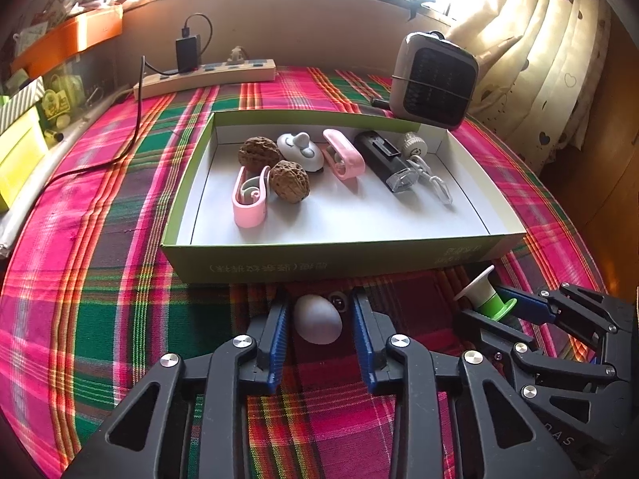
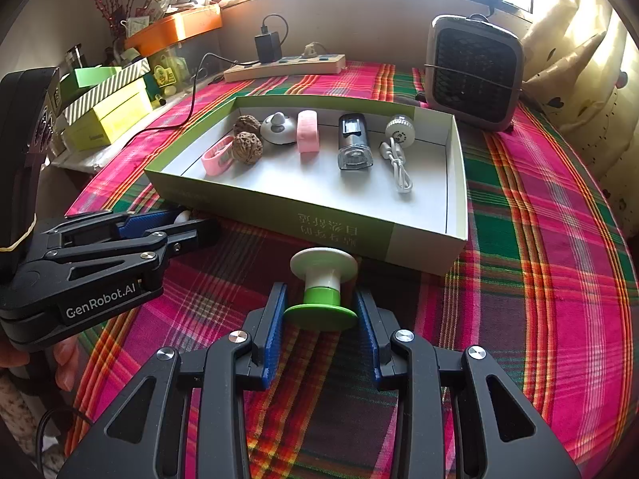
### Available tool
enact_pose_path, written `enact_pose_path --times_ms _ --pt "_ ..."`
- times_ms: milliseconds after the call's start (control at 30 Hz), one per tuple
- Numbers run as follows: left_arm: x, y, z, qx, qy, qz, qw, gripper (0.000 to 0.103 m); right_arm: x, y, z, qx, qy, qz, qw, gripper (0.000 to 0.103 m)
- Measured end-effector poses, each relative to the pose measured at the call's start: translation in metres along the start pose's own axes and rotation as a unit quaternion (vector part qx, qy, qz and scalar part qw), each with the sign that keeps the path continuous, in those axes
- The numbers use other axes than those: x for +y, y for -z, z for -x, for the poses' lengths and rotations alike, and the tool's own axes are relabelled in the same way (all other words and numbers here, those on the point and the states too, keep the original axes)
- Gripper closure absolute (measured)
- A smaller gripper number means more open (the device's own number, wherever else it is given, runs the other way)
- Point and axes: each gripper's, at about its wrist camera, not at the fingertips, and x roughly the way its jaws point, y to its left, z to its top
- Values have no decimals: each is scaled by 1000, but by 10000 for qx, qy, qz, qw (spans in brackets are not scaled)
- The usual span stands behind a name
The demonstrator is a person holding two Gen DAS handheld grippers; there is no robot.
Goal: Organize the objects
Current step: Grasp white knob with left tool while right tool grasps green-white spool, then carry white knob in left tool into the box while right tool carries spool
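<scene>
Left wrist: egg between spread left tongs

Woven plaid cloth looked matt; the green cardboard box was smooth, two brown walnuts rough, the white plastic egg softly glossy.

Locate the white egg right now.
In the left wrist view, the white egg lies on the plaid cloth between the left gripper fingers, just before the green box.
</scene>
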Motion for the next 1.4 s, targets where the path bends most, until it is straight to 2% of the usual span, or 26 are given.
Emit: enact_pose_path --times_ms 633,1400 --pt "-1 1 2 -22 -1 -13 10000 77 1 0 0 -3 1 12 10000 68" --pt "-16 4 38 -457 34 -250 9986 77 1 -3 20 -260 -81 -16 9996 68"
